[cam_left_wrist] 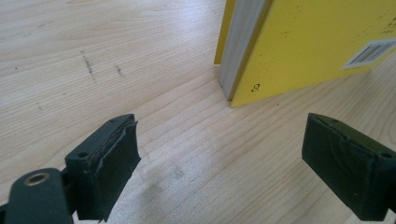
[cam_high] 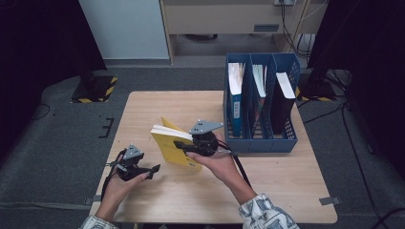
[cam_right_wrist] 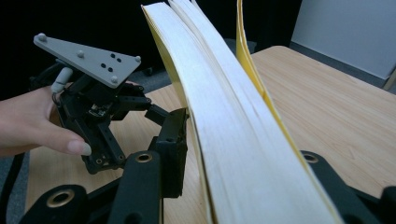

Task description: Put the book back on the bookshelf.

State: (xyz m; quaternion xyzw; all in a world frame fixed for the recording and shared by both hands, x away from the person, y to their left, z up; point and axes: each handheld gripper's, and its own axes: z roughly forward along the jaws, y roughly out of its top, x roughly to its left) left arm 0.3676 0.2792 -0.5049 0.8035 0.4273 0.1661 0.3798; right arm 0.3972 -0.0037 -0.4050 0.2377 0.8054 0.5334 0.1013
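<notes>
Your right claw point(cam_high: 184, 145) pinches the yellow book point(cam_high: 172, 144) across its page block, at the centre of the high view; the book stands tilted on the worktop point(cam_high: 267, 176), with its lower corner on the wood. In the right gripper view, the pages point(cam_right_wrist: 229, 130) bow between the jaws and the far cover point(cam_right_wrist: 250, 60) has peeled away from them. Your left claw point(cam_high: 152, 170) is spread, pinches nothing, and hangs low over the worktop at the lower left of the high view, just beside the book.

Risks from this position:

1. Slip. The grip sits on loose pages, not on the spine. If you lift quickly, the block may slide or fan out, and the book may drop.
2. Page damage. More squeeze on the bowed pages may crease them.
3. Snagging. The blue file rack point(cam_high: 260, 143) stands just to the right of centre, and all three compartments already hold books. A splayed cover may catch on a divider during insertion.
4. Collision. The left claw is close to the book's lower corner point(cam_left_wrist: 232, 99); a careless sweep may knock it.
</notes>
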